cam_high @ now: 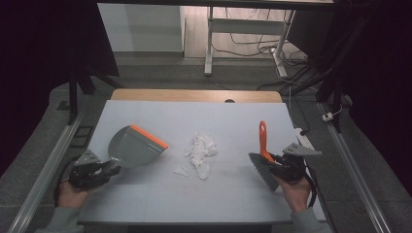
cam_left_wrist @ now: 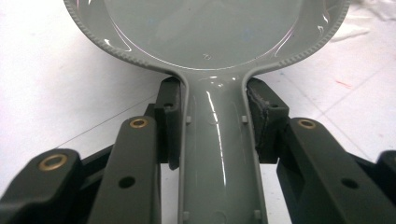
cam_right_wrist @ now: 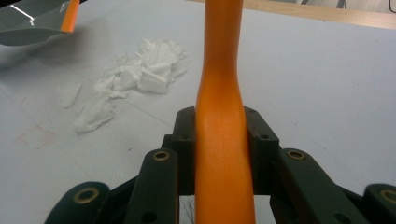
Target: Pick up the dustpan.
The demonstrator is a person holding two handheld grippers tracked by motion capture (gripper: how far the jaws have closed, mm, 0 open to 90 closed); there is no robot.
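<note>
The left gripper has its jaws closed on the grey handle of one dustpan, whose scoop lies just ahead of the jaws at the left of the white worktop, its orange lip turned toward the middle. In the left gripper view both pads press the handle's sides below the scoop. The right gripper has its jaws clamped on the orange handle of one brush, the handle rising upward past the jaws and the dark bristles hanging just beside them. Between the two tools, well apart from each, lies one loose pile of crumpled white paper with a small scrap just beside it. Nothing stands between the paper and either tool.
</note>
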